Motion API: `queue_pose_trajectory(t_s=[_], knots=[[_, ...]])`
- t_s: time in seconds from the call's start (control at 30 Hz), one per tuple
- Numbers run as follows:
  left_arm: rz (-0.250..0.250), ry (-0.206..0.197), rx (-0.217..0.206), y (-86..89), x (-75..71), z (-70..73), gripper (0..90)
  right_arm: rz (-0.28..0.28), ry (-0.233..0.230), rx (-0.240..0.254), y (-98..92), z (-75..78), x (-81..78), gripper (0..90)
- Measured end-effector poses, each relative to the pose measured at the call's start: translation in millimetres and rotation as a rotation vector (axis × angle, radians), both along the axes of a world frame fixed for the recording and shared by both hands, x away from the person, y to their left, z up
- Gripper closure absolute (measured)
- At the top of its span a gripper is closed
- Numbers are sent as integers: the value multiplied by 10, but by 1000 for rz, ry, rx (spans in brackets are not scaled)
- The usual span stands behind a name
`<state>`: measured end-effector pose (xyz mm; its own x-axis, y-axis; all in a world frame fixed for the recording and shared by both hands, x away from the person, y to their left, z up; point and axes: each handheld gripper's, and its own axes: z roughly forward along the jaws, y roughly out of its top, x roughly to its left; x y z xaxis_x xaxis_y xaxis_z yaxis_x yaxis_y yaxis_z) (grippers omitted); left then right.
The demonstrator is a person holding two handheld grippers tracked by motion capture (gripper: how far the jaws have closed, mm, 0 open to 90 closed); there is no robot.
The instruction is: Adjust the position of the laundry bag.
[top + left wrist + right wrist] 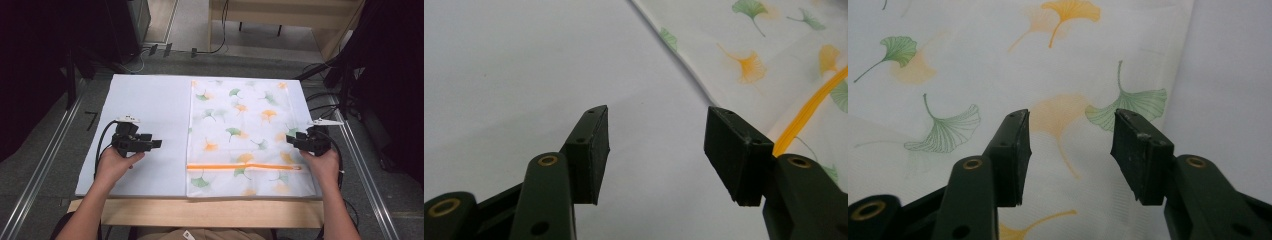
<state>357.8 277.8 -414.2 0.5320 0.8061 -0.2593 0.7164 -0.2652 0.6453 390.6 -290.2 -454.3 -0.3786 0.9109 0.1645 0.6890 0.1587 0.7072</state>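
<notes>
A white cloth bag printed with green and orange ginkgo leaves lies flat on the right half of the white table top. An orange zipper runs across it near the front. My left gripper is held over the bare table left of the bag, open with nothing between its jaws; its own view has the gripper facing the bag's edge and zipper. My right gripper hovers at the bag's right edge, open and empty; in its own view the gripper stands above the leaf print.
The table top's wooden front edge is nearest the person. Metal rails run along both sides on the grey floor. Cables and dark stands sit at the right, and a wooden bench stands behind.
</notes>
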Motion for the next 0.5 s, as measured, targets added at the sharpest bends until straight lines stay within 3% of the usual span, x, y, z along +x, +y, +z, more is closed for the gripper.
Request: queue_pose_trajectory(t_s=[0.27, 0.5], knots=[[-17, 17, 16, -18, 2, -23, 364, 7, 17, -7, 24, -22, 26, 479], [-11, 34, 18, -21, -1, -28, 370, 7, 25, 3, -1, -38, 35, 461]])
